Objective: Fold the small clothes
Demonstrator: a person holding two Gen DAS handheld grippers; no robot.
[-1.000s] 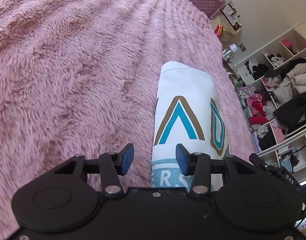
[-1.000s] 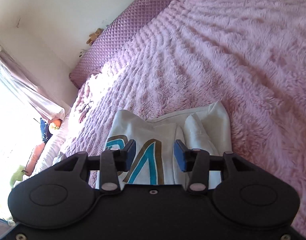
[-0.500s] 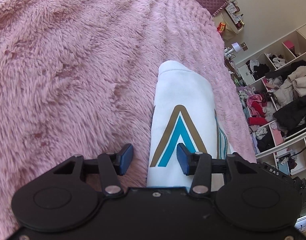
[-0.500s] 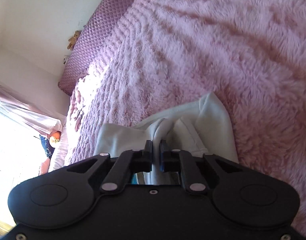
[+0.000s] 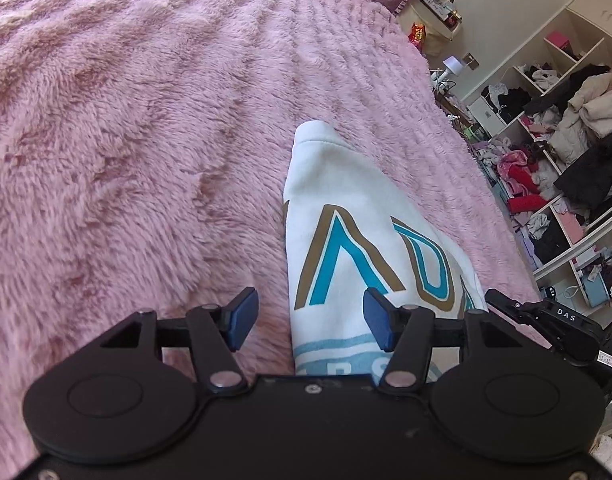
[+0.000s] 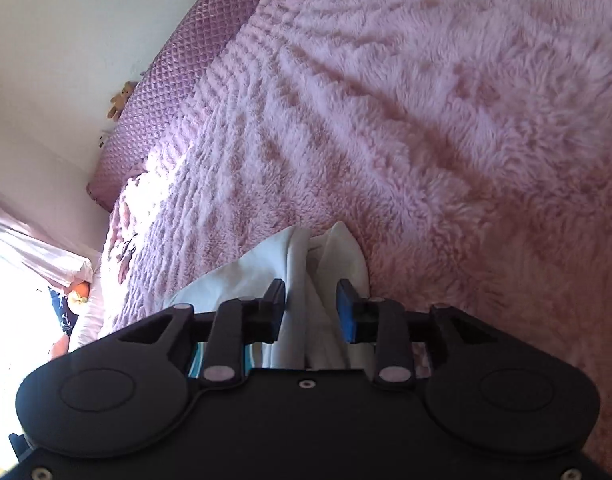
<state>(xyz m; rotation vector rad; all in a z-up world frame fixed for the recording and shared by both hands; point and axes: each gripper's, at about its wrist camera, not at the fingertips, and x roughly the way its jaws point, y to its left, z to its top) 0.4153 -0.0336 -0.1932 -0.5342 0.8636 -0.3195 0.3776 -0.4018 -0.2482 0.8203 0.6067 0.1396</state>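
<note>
A small white garment [image 5: 358,236] with teal and brown letters lies folded into a narrow strip on the pink fluffy bed cover [image 5: 146,120]. My left gripper [image 5: 310,316] is open, its blue pads either side of the garment's left edge, holding nothing. In the right wrist view the garment's white folds [image 6: 310,280] run between the pads of my right gripper [image 6: 311,310]. The right jaws stand apart with cloth between them, not clamped. The other gripper's black body [image 5: 554,328] shows at the right of the left wrist view.
A quilted purple headboard [image 6: 174,72] runs along the bed's far end. Open shelves stuffed with clothes [image 5: 566,140] stand past the bed's right side. A bright window with a pink curtain [image 6: 30,236] lies at the left of the right wrist view.
My right gripper shut on the garment's fold half a second ago and has now opened again. The garment shifted; more of its lettering shows. My left gripper stayed open.
</note>
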